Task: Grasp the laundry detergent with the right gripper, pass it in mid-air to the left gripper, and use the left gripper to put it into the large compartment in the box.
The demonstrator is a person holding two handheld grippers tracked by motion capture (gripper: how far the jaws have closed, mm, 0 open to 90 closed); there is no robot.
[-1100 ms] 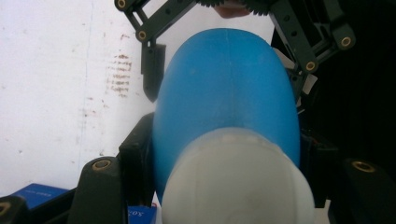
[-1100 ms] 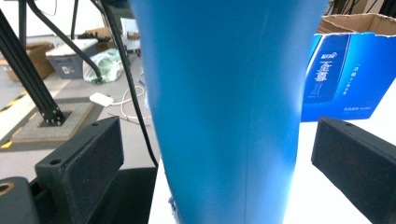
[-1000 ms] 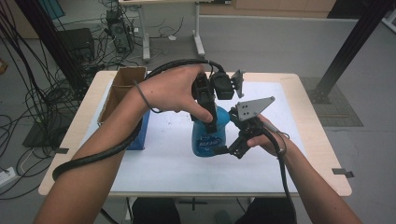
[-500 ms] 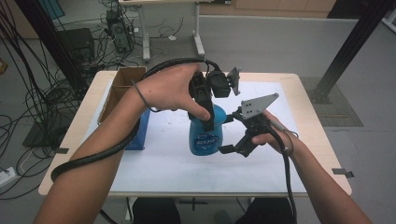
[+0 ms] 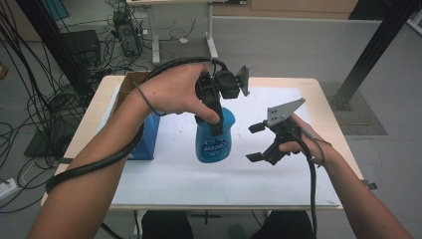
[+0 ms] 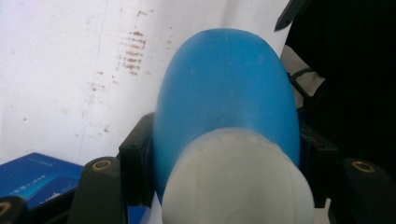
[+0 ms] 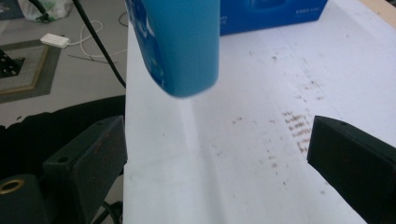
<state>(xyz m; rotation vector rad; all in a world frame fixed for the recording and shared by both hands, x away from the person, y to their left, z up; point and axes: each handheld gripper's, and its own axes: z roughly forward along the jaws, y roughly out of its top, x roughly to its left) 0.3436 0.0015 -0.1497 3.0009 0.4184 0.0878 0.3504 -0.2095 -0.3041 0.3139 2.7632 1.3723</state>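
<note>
We note the left gripper (image 5: 217, 130) clamped on the neck of the blue plastic bottle (image 5: 214, 142), bottle raised off the white sheet (image 5: 259, 184). Right gripper (image 5: 256, 142) beside the bottle, jaws wide, empty. Blue cardboard box (image 5: 147, 141) on the bottle's far side.

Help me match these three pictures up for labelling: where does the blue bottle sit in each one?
High view: the blue bottle is at centre, gripped near its top by the left gripper.
Left gripper view: it fills the centre, its white cap at the bottom between the black jaws.
Right gripper view: its lower part hangs at top centre.
Shared landmark: the blue box.
</note>
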